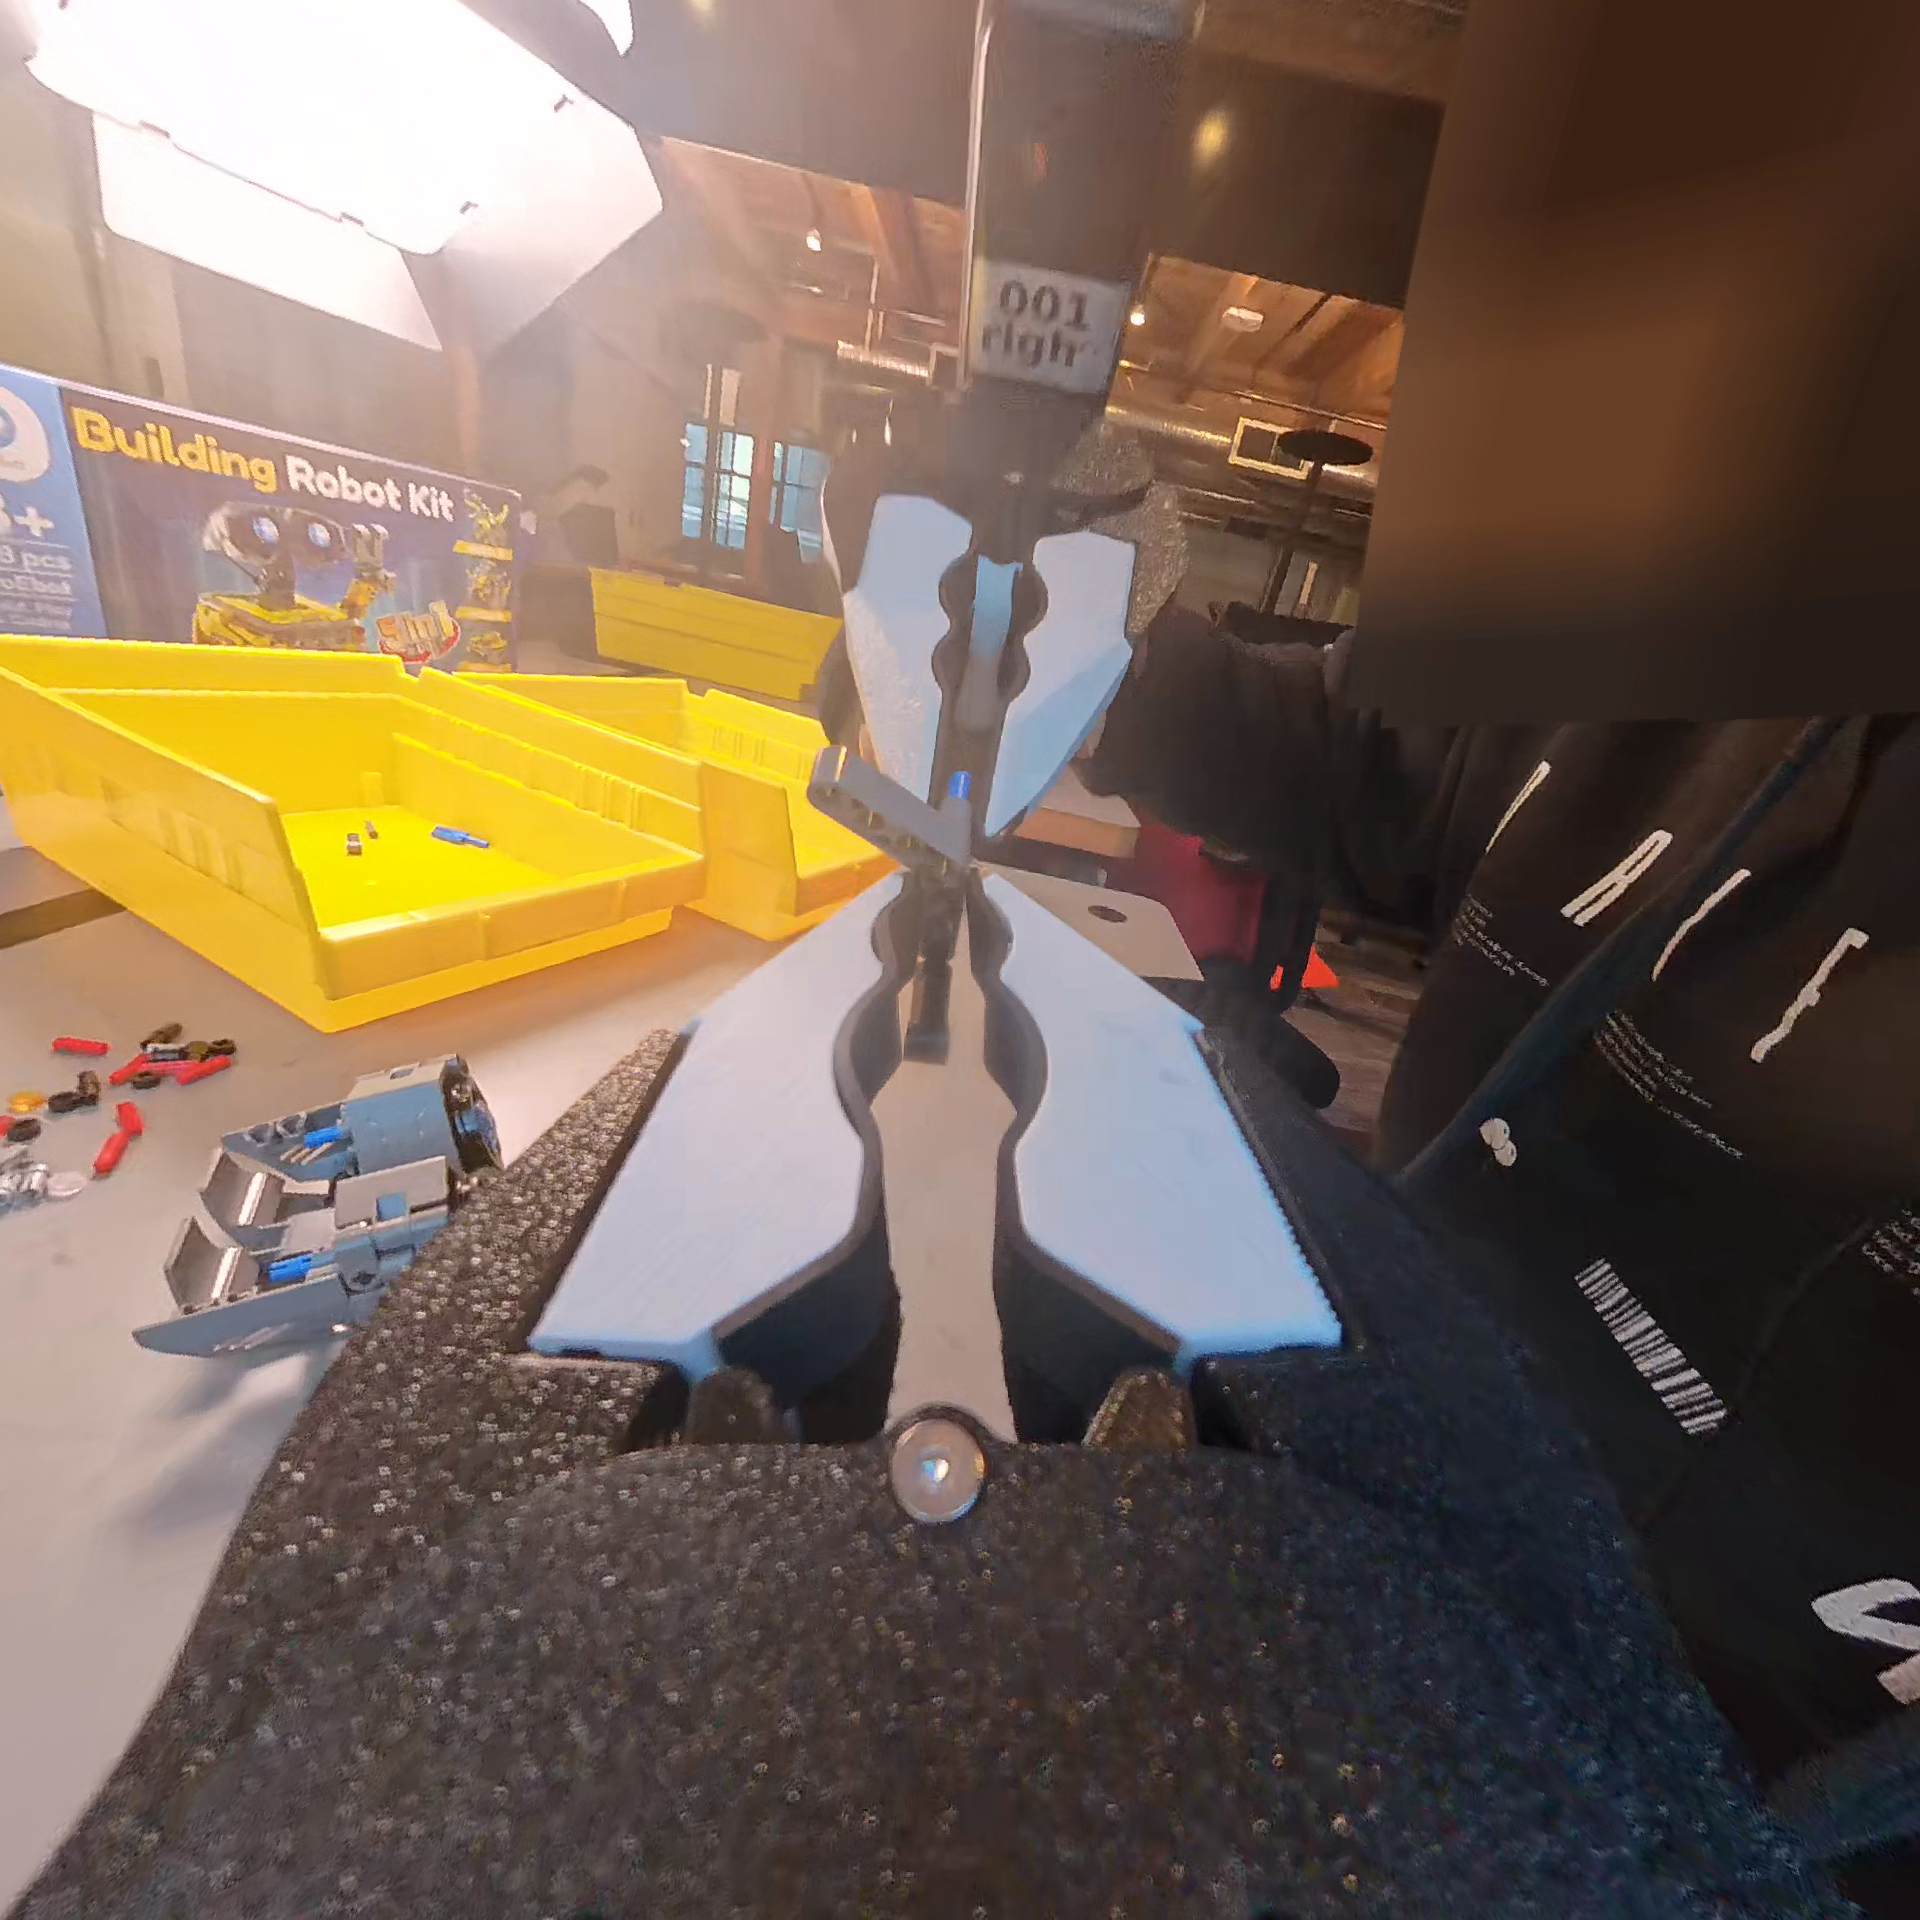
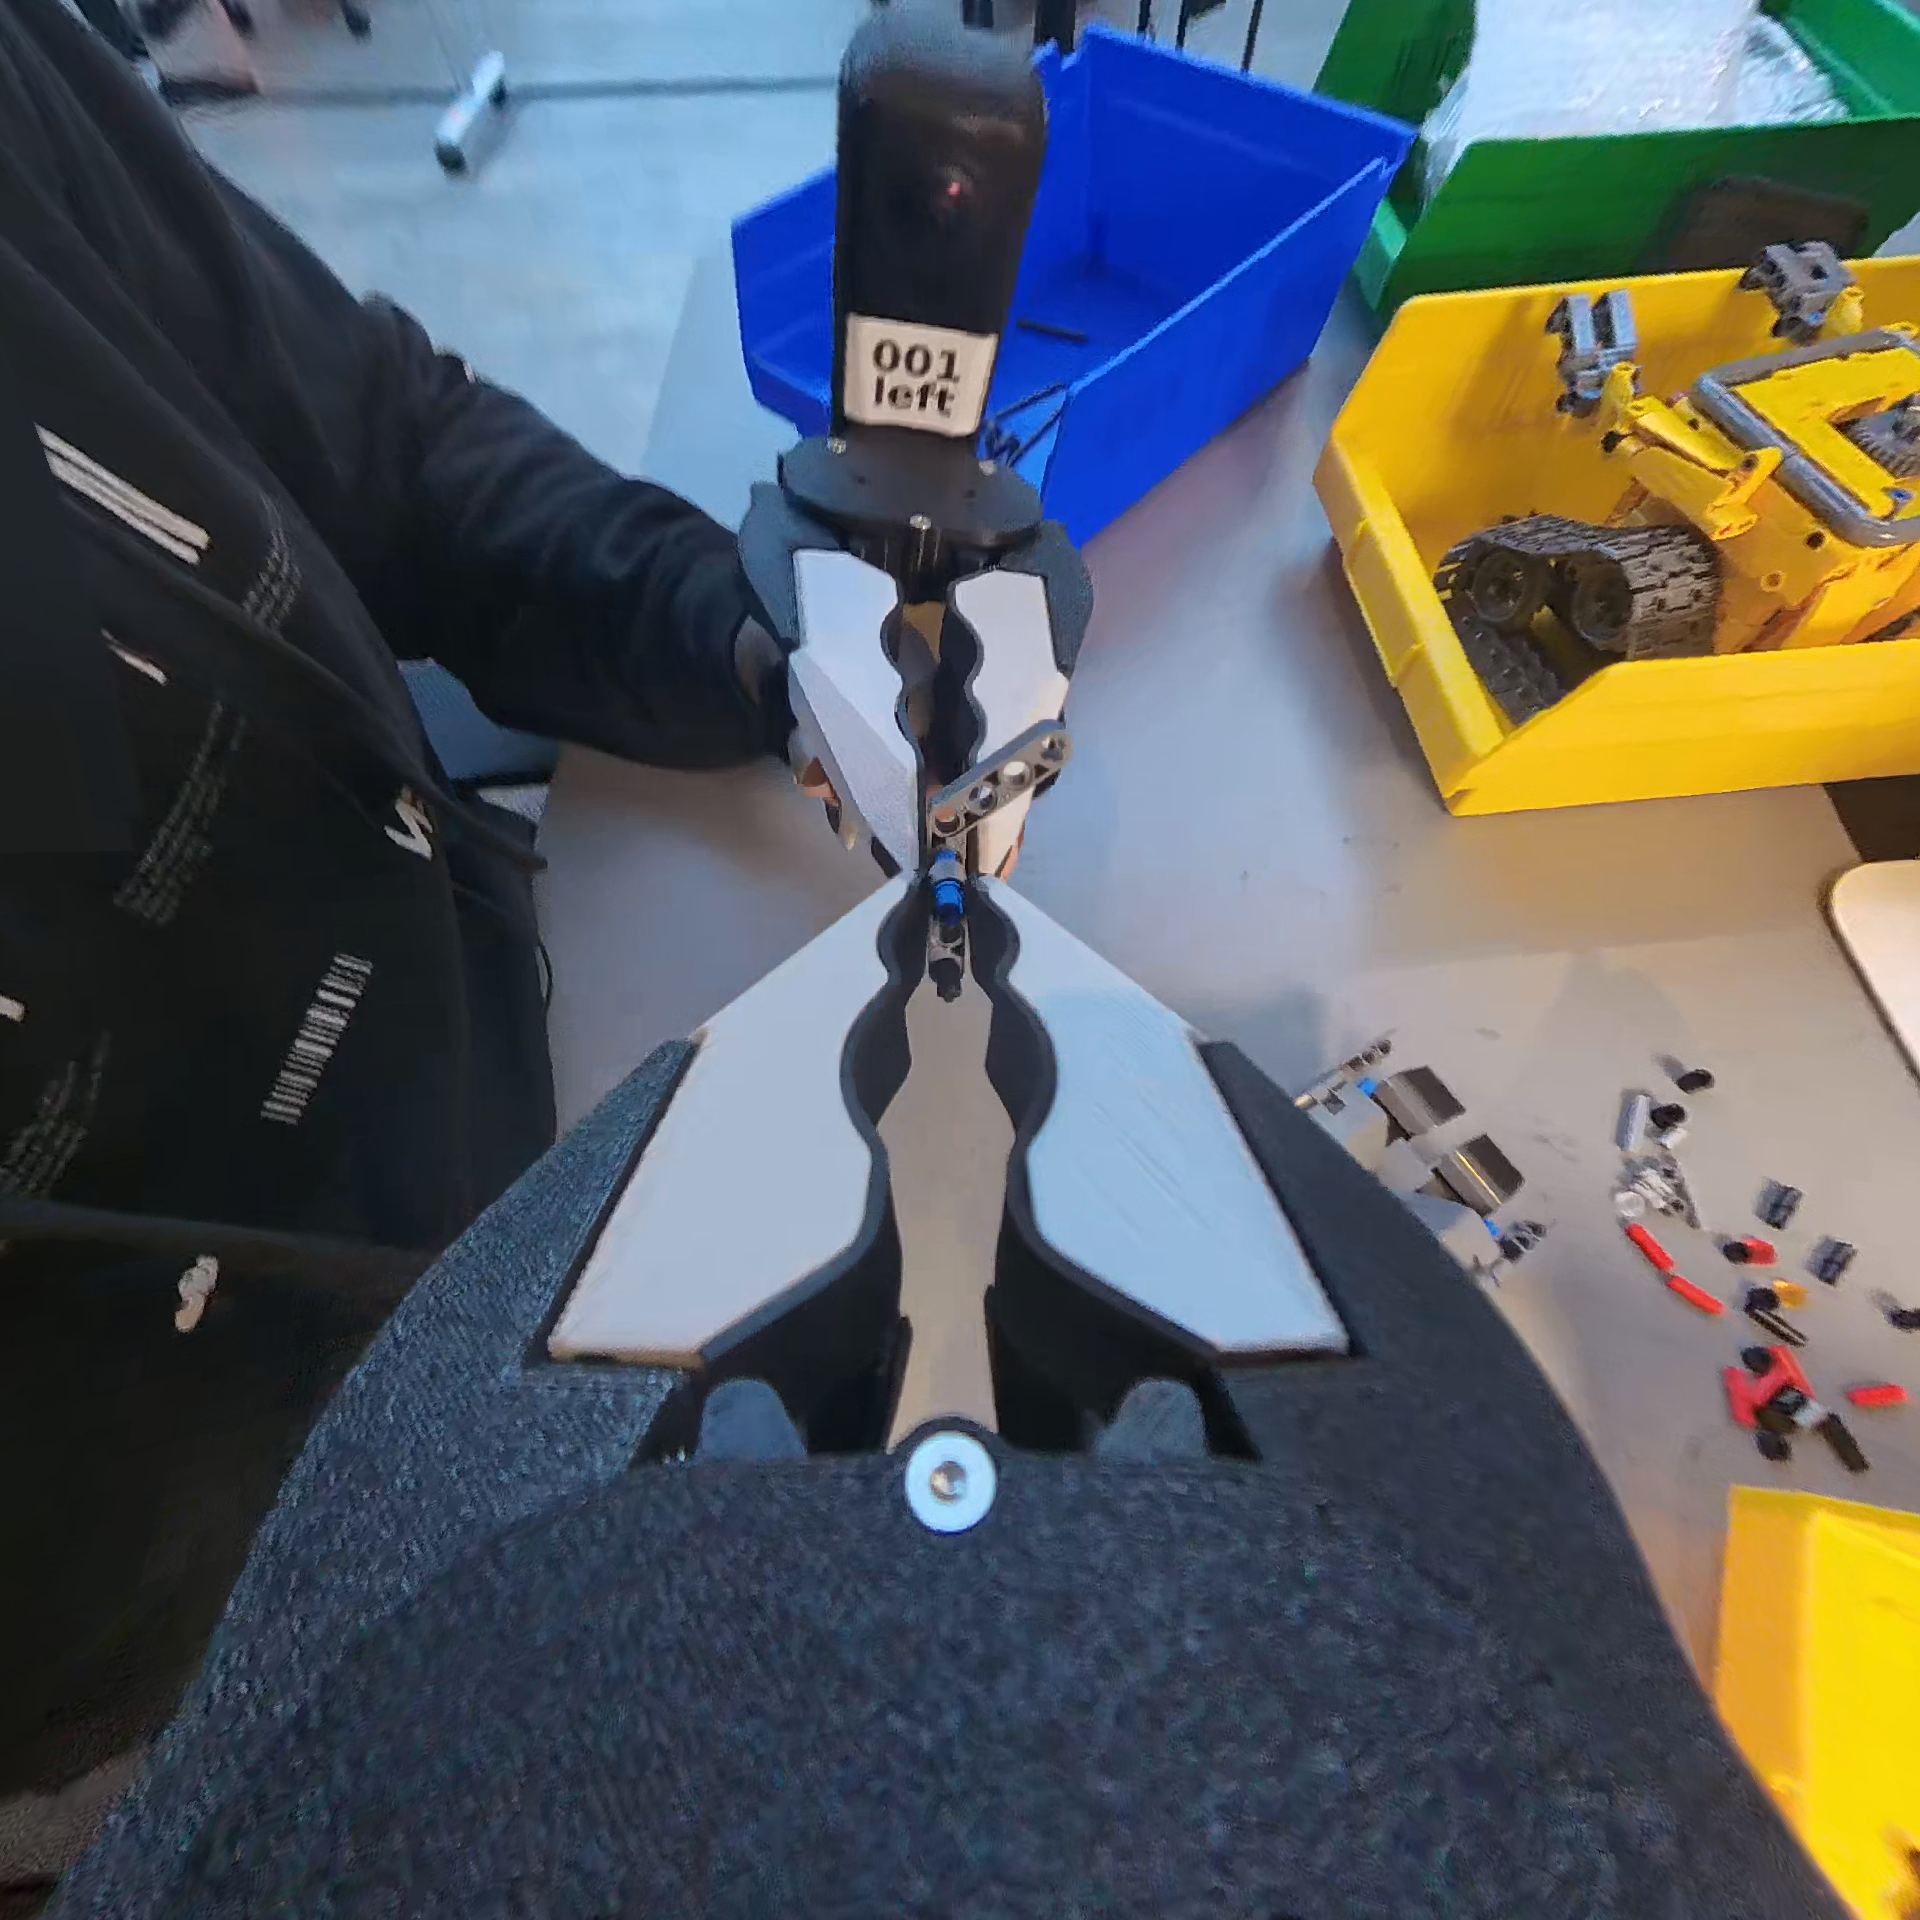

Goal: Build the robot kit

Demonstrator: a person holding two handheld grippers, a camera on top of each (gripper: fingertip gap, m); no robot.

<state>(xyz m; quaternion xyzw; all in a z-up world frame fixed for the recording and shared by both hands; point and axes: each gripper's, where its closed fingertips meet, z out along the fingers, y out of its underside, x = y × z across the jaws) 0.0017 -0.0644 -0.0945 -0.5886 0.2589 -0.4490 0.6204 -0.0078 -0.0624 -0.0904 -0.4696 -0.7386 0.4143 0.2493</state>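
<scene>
A grey tabletop runs under both my tools, with a dim hall of wooden beams behind it. My left gripper is pinched shut at its tips on a grey beam with holes — the beam sticks out to the left and upward, with a black pin part lying back between my fingers. My right gripper meets it tip to tip, closed on a small black connector with a blue pin whose end sits against the beam. To the left of my left gripper a yellow bin holds a few small bits, a printed kit box stands behind it, and nearer to me lies a grey half-built piece beside scattered red and black pins. To the right of my right gripper another yellow bin holds a yellow tracked model; beyond it stand a blue bin and a green bin. A black sleeve reaches in from the left.
</scene>
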